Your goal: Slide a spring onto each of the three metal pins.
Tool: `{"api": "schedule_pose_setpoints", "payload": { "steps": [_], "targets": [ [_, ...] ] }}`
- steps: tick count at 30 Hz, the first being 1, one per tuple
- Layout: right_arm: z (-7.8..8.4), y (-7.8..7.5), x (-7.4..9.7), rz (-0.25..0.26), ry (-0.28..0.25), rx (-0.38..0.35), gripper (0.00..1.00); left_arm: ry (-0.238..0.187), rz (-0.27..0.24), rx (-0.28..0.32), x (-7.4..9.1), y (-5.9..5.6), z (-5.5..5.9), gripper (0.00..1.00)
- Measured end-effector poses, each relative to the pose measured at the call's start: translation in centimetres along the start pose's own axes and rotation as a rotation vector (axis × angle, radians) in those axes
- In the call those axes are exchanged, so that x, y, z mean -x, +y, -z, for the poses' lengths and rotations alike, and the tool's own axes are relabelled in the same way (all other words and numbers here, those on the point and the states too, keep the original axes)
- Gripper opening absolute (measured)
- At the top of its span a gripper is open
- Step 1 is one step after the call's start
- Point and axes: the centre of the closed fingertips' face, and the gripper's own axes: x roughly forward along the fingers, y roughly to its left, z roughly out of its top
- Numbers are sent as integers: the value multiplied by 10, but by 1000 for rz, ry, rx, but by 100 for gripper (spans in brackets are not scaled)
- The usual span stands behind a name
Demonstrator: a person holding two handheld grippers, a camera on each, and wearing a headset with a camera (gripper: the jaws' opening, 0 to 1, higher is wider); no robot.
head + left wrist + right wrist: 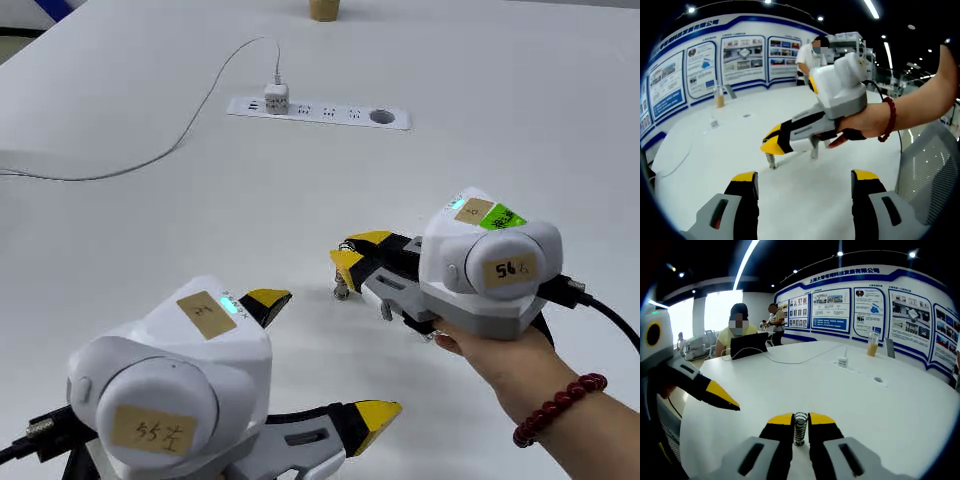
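Steel coil spring (pixel 800 429), small and thin-wired, stands upright between the jaws of the right gripper (pixel 355 252), which are clenched across its coils. In the left gripper view its lower end hangs below the yellow tips, at or just above the white table (pixel 200 220); I cannot tell if it touches.

Left gripper (pixel 805 177) is low and near, jaws spread wide, grasping nothing.

Handling, as a judgement:
- It looks very light.
- It is stiff across the coils and soft along its length.
- It is likely to ping out of smooth pads or roll if let go.
- The best hold is sideways on the middle or upper coils with a modest squeeze.
- The bottom bore should stay open and plumb for a pin.

A short metal upright (pixel 814 151) sits beneath the right gripper; whether it is a pin is unclear.
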Motion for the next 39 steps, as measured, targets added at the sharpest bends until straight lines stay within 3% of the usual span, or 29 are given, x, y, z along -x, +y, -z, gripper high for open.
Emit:
{"api": "schedule_pose_setpoints", "payload": {
  "steps": [9,24,39],
  "targets": [
    [16,1,-4,-1,54,-3,12,9,4,-8,0,-2,2,76],
    [17,6,-4,-15,59,-38,15,17,4,-14,0,-3,2,75],
    [-5,5,16,-5,17,-87,28,12,-8,-21,0,-3,-1,75]
  ]
}}
